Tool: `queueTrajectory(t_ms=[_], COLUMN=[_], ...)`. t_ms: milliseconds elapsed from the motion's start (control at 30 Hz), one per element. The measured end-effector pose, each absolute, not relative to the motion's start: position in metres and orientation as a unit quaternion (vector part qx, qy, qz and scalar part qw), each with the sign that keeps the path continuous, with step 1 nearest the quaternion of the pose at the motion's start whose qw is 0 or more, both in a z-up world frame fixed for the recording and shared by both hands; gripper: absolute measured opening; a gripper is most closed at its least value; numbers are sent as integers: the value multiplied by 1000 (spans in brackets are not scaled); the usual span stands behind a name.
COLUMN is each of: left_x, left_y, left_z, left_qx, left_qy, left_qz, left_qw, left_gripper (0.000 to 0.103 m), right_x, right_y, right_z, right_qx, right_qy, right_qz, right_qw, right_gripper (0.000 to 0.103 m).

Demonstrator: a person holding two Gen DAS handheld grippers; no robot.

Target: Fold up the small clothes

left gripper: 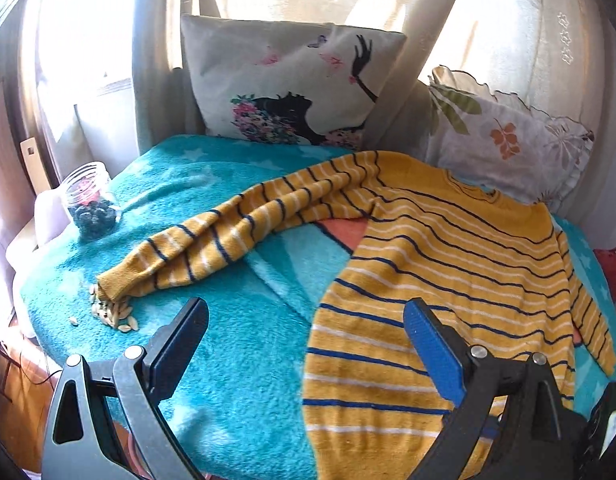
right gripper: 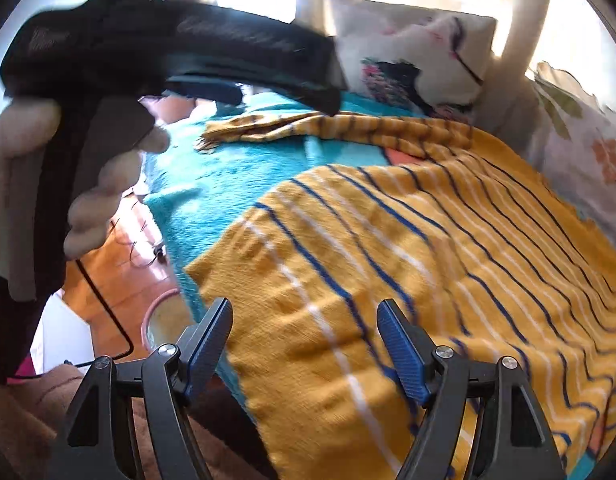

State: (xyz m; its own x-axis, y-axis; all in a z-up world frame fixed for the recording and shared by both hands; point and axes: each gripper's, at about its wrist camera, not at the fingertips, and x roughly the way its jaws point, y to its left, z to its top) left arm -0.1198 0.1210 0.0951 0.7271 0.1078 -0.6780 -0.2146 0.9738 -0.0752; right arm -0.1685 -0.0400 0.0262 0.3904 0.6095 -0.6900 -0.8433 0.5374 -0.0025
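Observation:
A small yellow sweater (left gripper: 447,264) with navy and white stripes lies spread flat on a turquoise blanket (left gripper: 236,360). Its left sleeve (left gripper: 212,236) stretches out to the left, its right sleeve lies along the right side. My left gripper (left gripper: 304,320) is open and empty, hovering above the sweater's lower left hem. My right gripper (right gripper: 304,320) is open and empty, just above the sweater's hem (right gripper: 327,344) near the bottom left corner. The left gripper's body and the hand holding it (right gripper: 108,128) fill the upper left of the right wrist view.
A clear jar (left gripper: 90,204) with dark contents stands at the blanket's left edge. Loose seeds (left gripper: 112,312) lie by the sleeve cuff. Two printed pillows (left gripper: 292,84) lean at the back. A wooden floor (right gripper: 124,264) and a pink-rimmed bowl (right gripper: 164,320) lie below the bed's edge.

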Motion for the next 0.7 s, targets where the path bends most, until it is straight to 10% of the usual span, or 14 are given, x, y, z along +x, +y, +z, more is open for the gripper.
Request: queueTrajectory(t_ms=[133, 300, 467, 700], left_x=[-122, -125, -120, -108], left_y=[136, 141, 135, 107], left_z=[95, 98, 102, 89], left_qx=[-83, -82, -78, -77], left_qy=[357, 352, 348, 371], left_qz=[101, 99, 93, 51], left_qw=[925, 927, 930, 924], left_gripper=[98, 98, 98, 98], right_x=[-183, -169, -183, -196], right_y=[2, -6, -10, -50], right_z=[7, 12, 13, 33], right_qx=[-270, -206, -153, -154], right_qy=[293, 333, 372, 333], right_qz=[442, 471, 546, 562], right_qw=[804, 790, 735, 741], right_gripper=[74, 12, 14, 48])
